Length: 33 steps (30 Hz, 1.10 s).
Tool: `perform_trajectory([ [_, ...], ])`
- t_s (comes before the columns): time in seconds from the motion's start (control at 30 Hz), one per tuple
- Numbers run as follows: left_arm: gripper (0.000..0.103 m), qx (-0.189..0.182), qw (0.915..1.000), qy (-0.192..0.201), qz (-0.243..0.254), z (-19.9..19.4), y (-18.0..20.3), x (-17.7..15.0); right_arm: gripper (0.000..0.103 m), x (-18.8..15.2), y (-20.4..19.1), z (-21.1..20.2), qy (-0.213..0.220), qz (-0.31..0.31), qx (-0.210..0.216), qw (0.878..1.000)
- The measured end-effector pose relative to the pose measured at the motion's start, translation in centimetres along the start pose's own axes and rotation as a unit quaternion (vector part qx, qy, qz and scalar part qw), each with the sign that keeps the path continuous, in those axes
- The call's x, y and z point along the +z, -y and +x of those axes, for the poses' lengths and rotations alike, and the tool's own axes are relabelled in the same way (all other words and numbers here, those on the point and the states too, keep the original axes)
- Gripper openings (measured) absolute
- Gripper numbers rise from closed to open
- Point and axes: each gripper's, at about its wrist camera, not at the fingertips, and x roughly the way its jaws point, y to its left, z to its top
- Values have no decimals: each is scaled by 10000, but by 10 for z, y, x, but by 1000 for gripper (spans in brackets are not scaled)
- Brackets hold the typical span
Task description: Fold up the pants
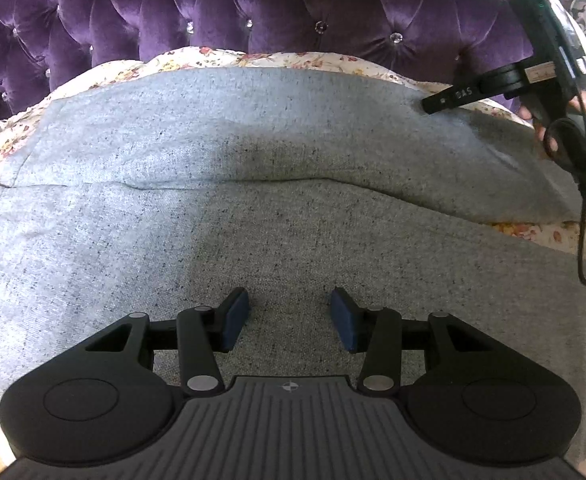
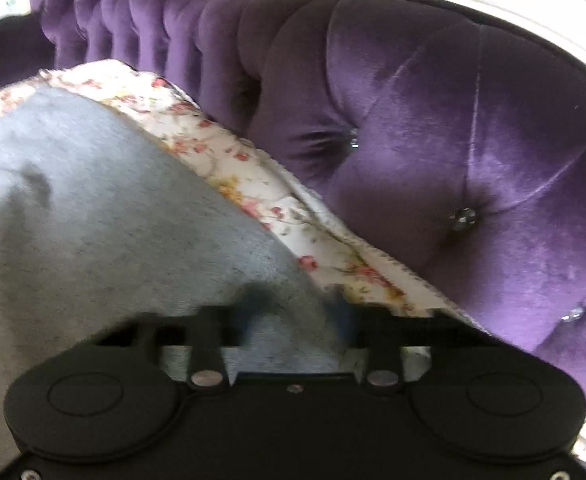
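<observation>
Grey pants (image 1: 253, 208) spread flat on floral-sheeted bed (image 1: 181, 58). Right tongs (image 2: 293, 312) clenched on far pants edge; left tongs (image 1: 290, 318) released above fabric. Edge best lifted evenly, grip kept firm.

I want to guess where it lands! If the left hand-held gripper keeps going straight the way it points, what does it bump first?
Probably the grey pants. The left hand-held gripper points down at that fabric with open jaws, nothing between.
</observation>
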Motion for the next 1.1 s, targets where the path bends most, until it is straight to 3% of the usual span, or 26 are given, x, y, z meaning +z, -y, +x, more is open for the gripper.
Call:
perform_trajectory([
  [0.23,44,-136,9997,26,-184,-11,-13,19,15,-12,-34,-61,524,-264,-137,9982],
  [0.27,44,-198,9995,59,-240,-14,-15,24,13,-16,-41,-72,588,-299,-127,9977],
  [0.3,44,-249,9992,98,-288,-17,-17,28,4,-21,-46,-83,639,-340,-129,9973],
  [0.37,44,-348,9985,198,-373,-23,-21,39,3,-35,-58,-104,722,-384,-89,9966],
  [0.57,44,-259,9984,393,-310,-30,-19,68,4,-64,-82,-120,605,-561,-338,9960],
  [0.67,44,-188,9985,440,-267,-30,-17,68,22,-55,-74,-106,497,-546,-604,9954],
  [0.73,44,-143,9988,401,-245,-26,-16,63,56,-40,-65,-91,536,-580,-679,9946],
  [0.8,44,-124,9992,300,-225,-21,-17,57,72,-29,-56,-76,629,-521,-823,9933],
  [0.93,44,-159,9993,105,-321,-8,-25,43,71,-2,-40,-39,755,-523,-920,9915],
  [1.1,44,-186,9989,-27,-420,6,-33,34,70,14,-25,1,308,-675,-367,9966],
])
